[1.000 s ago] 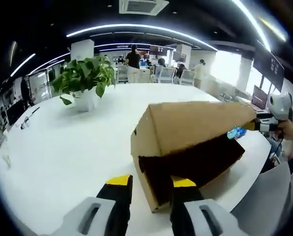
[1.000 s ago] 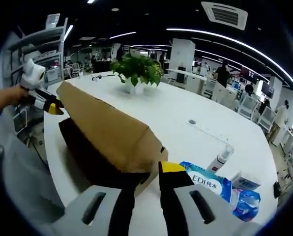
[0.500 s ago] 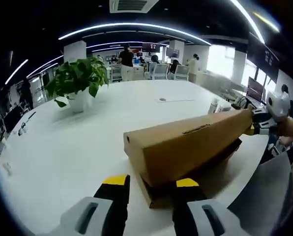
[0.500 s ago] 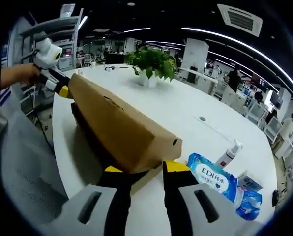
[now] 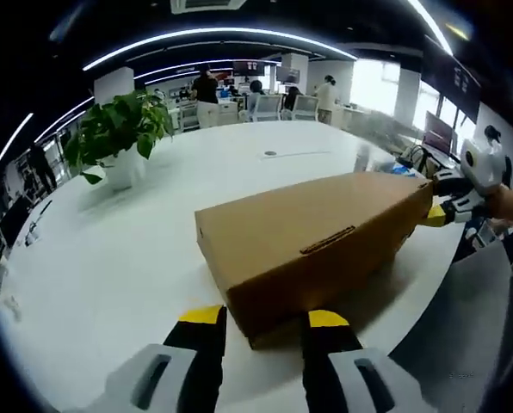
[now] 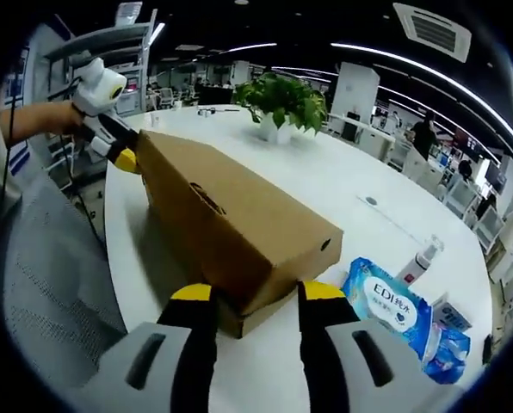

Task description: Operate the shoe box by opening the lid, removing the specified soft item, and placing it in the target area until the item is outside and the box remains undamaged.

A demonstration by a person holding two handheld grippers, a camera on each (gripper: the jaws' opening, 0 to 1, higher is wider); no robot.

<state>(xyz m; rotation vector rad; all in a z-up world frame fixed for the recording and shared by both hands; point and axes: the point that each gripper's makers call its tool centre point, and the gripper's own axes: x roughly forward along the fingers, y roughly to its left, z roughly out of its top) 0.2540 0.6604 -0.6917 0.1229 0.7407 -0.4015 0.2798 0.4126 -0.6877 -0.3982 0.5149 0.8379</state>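
A brown cardboard shoe box (image 5: 317,232) lies on the white round table (image 5: 110,249) with its lid down flat. In the left gripper view my left gripper (image 5: 265,320) stands open, its yellow-tipped jaws flanking the box's near corner. The right gripper (image 5: 440,200) touches the box's far end. In the right gripper view the same box (image 6: 231,219) runs away from my open right gripper (image 6: 256,294), whose jaws flank its near corner. The left gripper (image 6: 119,148), held by a hand, is at the far end. The box's inside is hidden.
A potted plant (image 5: 119,142) stands at the table's far side. Beside the box lie a blue tissue pack (image 6: 386,301), a spray bottle (image 6: 420,258) and another blue pack (image 6: 450,353). The person's grey clothing (image 6: 50,258) is at the table edge.
The lid, raised at an angle a second ago, has come down and now lies flat on the box. Both grippers stayed at the box's ends and dropped with it.
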